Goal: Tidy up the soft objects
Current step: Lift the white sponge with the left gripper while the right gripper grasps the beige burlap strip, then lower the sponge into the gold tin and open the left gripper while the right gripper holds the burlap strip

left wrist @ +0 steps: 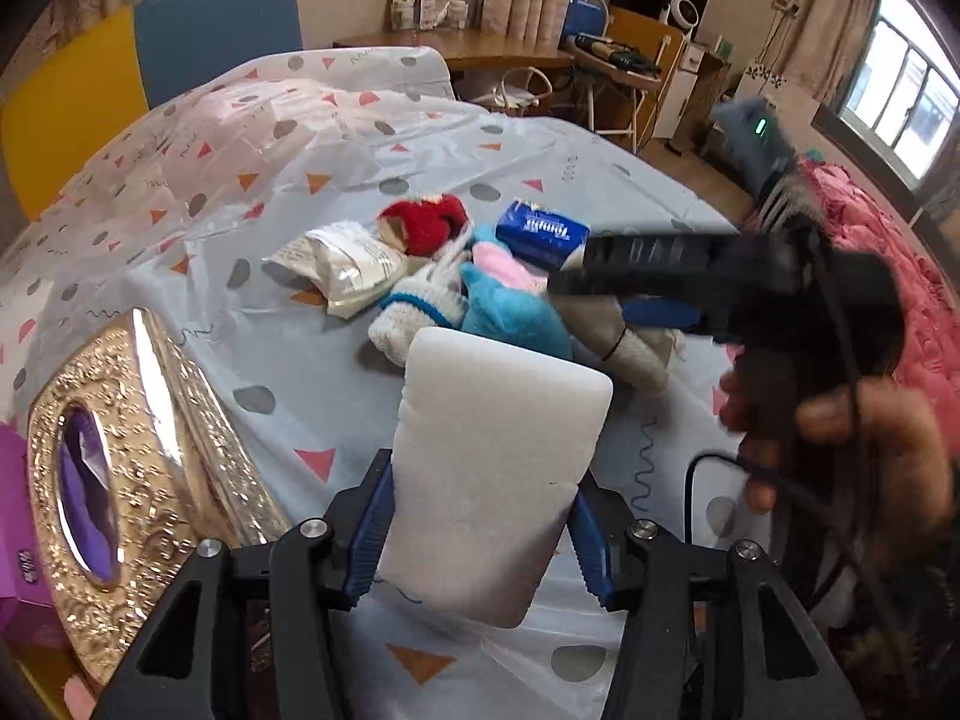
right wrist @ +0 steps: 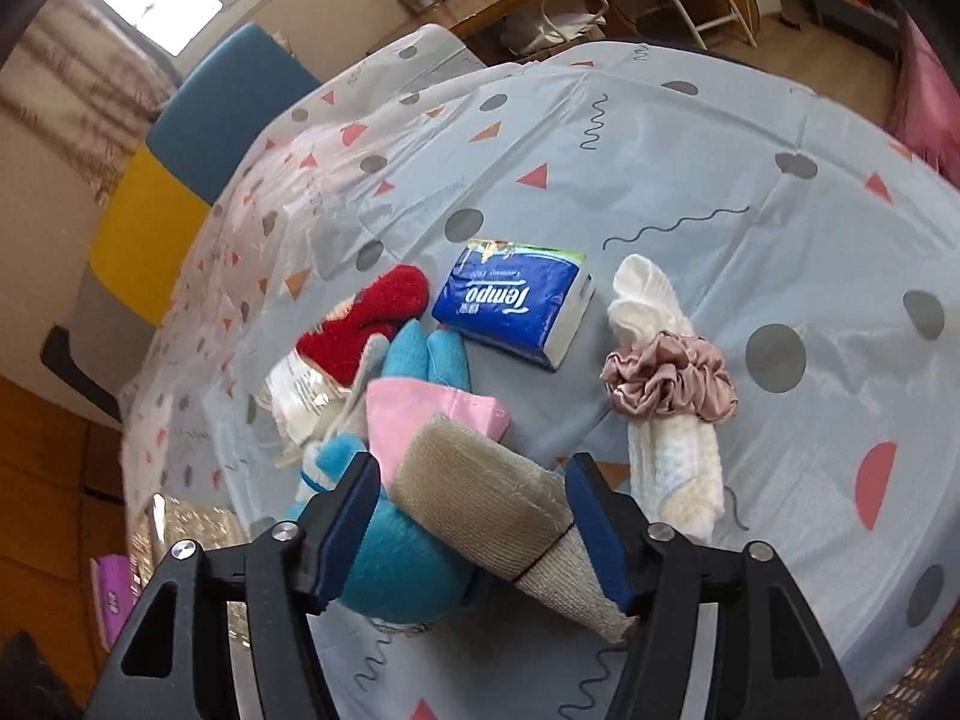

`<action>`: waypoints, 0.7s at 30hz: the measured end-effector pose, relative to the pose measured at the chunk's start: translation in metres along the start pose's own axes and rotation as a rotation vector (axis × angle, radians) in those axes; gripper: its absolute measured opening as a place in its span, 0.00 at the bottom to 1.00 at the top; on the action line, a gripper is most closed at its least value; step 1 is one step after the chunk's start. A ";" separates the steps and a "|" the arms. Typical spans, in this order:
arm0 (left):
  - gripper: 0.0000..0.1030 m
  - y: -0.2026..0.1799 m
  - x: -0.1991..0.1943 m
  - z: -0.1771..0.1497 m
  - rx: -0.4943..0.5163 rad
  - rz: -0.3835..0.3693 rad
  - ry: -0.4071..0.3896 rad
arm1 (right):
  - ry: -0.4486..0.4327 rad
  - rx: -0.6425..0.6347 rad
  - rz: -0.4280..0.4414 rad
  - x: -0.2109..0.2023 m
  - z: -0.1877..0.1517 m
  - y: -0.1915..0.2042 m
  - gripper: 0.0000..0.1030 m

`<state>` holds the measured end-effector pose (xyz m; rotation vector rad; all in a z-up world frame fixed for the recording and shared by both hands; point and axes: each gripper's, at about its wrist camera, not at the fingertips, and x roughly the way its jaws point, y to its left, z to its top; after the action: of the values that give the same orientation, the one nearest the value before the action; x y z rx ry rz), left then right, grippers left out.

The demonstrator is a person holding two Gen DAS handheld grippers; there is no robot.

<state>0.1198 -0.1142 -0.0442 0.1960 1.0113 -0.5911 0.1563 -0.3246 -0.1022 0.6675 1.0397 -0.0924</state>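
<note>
Gripping a white rectangular foam sponge above the patterned tablecloth, the left gripper may crush it. The right gripper stands open around a beige knitted sock; closing may catch the blue plush toy beside it.

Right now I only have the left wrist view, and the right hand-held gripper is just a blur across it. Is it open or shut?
Observer: Open. The right hand-held gripper has a finger on either side of the beige sock and is not clamped on it.
Operator: Is anything hidden behind it on my side?
Observer: Yes, a pink scrunchie wrapped around a rolled white cloth, lying apart from the blue tissue pack.
</note>
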 end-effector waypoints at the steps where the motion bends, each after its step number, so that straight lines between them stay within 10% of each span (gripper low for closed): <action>1: 0.53 0.003 -0.003 0.003 -0.008 0.001 -0.007 | 0.019 -0.017 -0.027 0.003 -0.002 0.001 0.65; 13: 0.53 0.084 -0.074 0.067 -0.235 0.102 -0.205 | 0.031 -0.094 -0.185 0.010 -0.006 0.000 0.35; 21: 0.53 0.184 -0.147 0.035 -0.419 0.271 -0.328 | 0.020 -0.091 -0.178 0.009 -0.004 0.005 0.33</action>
<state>0.1896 0.0785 0.0768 -0.1317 0.7523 -0.1475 0.1601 -0.3167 -0.1086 0.4932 1.1151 -0.1923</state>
